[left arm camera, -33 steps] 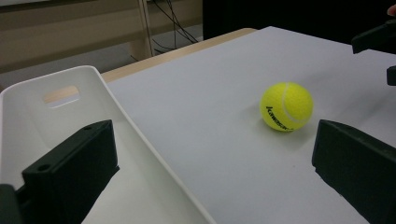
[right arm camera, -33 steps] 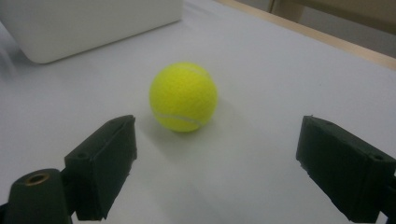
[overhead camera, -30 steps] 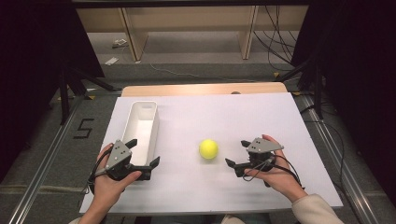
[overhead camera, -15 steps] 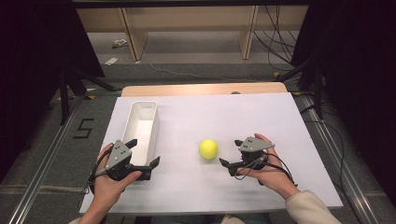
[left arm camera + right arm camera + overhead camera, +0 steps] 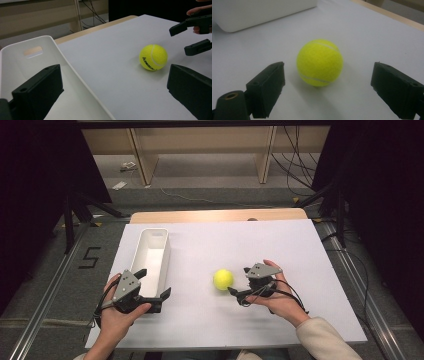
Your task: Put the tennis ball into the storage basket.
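Jaws astride white bin (image 5: 151, 255) wall

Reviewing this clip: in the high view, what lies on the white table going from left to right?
Left gripper at the near end of the bin → white bin → tennis ball → right gripper, jaws apart just right of the ball.

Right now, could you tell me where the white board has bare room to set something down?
The far half beyond the tennis ball and right of the white bin is bare. Crowded: the near strip, around both tongs.
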`<action>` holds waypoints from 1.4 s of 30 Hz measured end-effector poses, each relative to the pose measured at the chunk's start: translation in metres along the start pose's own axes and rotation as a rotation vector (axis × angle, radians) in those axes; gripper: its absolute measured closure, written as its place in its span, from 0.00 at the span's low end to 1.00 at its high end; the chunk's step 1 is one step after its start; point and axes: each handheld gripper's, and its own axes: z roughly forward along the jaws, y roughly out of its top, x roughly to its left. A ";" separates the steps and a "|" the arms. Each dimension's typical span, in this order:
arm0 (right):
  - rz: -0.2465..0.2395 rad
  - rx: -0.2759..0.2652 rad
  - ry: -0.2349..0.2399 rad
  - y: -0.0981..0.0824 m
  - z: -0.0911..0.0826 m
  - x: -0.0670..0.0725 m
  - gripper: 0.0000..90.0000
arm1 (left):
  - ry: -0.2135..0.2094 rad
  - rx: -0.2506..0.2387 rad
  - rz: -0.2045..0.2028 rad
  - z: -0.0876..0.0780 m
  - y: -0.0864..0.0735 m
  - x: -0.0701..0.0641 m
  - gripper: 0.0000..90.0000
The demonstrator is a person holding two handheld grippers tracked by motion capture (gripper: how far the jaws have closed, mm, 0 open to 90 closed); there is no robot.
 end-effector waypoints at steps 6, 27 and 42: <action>-0.013 0.012 0.005 0.004 0.010 0.001 0.14 | 0.001 0.000 -0.001 0.000 0.000 0.000 0.00; -0.015 0.060 0.032 0.009 0.043 0.001 0.12 | -0.002 0.000 -0.001 0.000 0.000 0.001 0.00; -0.024 0.090 0.064 0.010 0.054 0.002 0.04 | -0.001 0.000 0.000 -0.001 0.000 0.001 0.00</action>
